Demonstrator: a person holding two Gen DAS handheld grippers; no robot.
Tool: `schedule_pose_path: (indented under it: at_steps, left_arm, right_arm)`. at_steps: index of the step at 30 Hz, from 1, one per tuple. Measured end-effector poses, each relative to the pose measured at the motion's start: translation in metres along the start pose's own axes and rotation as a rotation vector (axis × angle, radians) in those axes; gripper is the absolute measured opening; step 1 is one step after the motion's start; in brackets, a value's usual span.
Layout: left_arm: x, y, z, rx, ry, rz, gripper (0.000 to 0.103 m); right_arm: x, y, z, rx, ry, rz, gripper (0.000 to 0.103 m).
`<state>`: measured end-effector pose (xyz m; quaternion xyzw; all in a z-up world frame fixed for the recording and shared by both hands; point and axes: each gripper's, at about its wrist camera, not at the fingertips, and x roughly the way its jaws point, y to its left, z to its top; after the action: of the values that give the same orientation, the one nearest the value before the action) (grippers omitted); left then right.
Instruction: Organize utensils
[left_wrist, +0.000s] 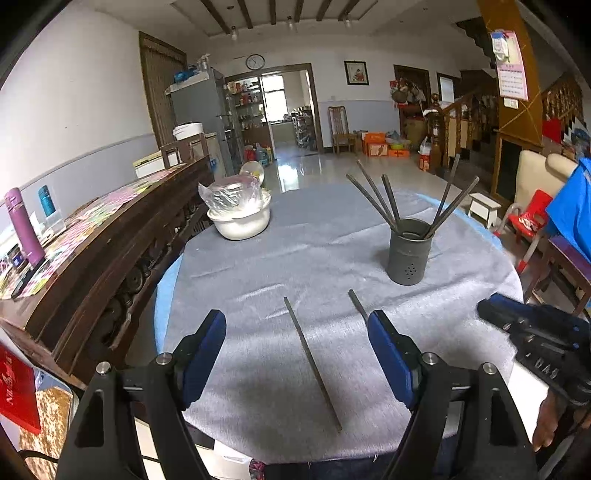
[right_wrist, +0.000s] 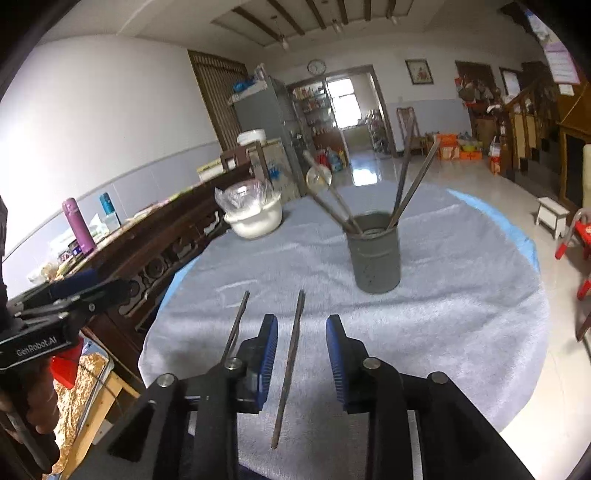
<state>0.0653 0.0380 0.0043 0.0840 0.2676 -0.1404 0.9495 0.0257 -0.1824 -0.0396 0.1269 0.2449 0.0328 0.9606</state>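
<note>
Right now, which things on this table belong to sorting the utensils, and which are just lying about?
Part of the job:
left chopstick
right chopstick
gray holder with five chopsticks standing in it

Just lying about:
white bowl
plastic bag on top of it

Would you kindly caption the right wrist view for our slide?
Open right gripper straddles a loose chopstick on the grey cloth, before the utensil holder.

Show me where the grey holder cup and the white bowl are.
grey holder cup (left_wrist: 409, 254), left wrist view, front wall of the cup.
white bowl (left_wrist: 242, 223), left wrist view, outer side of the bowl.
</note>
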Motion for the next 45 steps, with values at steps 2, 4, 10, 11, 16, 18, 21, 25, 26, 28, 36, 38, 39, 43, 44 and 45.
schedule_pose_path:
  at_steps: [2, 4, 10, 11, 16, 18, 21, 25, 26, 28, 36, 38, 39, 43, 44, 45]
  left_arm:
    - [-0.005, 0.004, -0.002, -0.01, -0.006, 0.017, 0.08]
    - [-0.009, 0.009, -0.005, -0.018, -0.011, 0.029, 0.08]
    - [-0.021, 0.036, -0.014, -0.068, -0.021, 0.089, 0.082]
    - [-0.021, 0.041, -0.016, -0.078, -0.019, 0.097, 0.084]
    - [-0.01, 0.07, -0.028, -0.154, 0.005, 0.127, 0.085]
    - [-0.004, 0.08, -0.033, -0.183, 0.024, 0.128, 0.085]
    - [0.001, 0.089, -0.04, -0.193, 0.035, 0.136, 0.085]
    - [0.007, 0.093, -0.048, -0.177, 0.059, 0.144, 0.085]
    - [0.009, 0.094, -0.049, -0.176, 0.066, 0.137, 0.085]
    - [0.011, 0.095, -0.051, -0.18, 0.075, 0.129, 0.085]
    - [0.005, 0.085, -0.052, -0.181, 0.072, 0.093, 0.085]
    - [0.003, 0.081, -0.052, -0.167, 0.067, 0.095, 0.085]
    - [0.002, 0.079, -0.052, -0.161, 0.065, 0.094, 0.085]
    - [0.0, 0.073, -0.049, -0.152, 0.062, 0.084, 0.085]
    - [0.0, 0.073, -0.049, -0.153, 0.061, 0.082, 0.085]
    - [-0.001, 0.072, -0.049, -0.153, 0.059, 0.078, 0.085]
  right_arm:
    - [-0.014, -0.006, 0.005, 0.007, -0.041, -0.017, 0.031]
    - [-0.031, -0.017, 0.011, 0.027, -0.078, -0.026, 0.032]
    - [-0.088, -0.062, 0.02, 0.103, -0.275, -0.11, 0.074]
    - [-0.093, -0.067, 0.021, 0.113, -0.291, -0.114, 0.074]
    - [-0.094, -0.074, 0.03, 0.13, -0.305, -0.125, 0.074]
    - [-0.086, -0.068, 0.033, 0.118, -0.283, -0.106, 0.074]
    - [-0.072, -0.055, 0.033, 0.102, -0.254, -0.081, 0.074]
    - [-0.048, -0.039, 0.03, 0.094, -0.19, -0.04, 0.074]
    - [-0.042, -0.037, 0.03, 0.095, -0.174, -0.028, 0.074]
    - [-0.035, -0.031, 0.029, 0.089, -0.15, -0.013, 0.074]
    - [-0.026, -0.013, 0.028, 0.062, -0.127, 0.005, 0.073]
    - [-0.028, -0.013, 0.027, 0.058, -0.132, 0.001, 0.073]
    - [-0.03, -0.013, 0.027, 0.061, -0.132, 0.0, 0.073]
    - [-0.034, -0.018, 0.029, 0.084, -0.141, -0.001, 0.073]
    - [-0.035, -0.019, 0.029, 0.087, -0.144, -0.004, 0.073]
    - [-0.037, -0.019, 0.028, 0.089, -0.148, -0.006, 0.073]
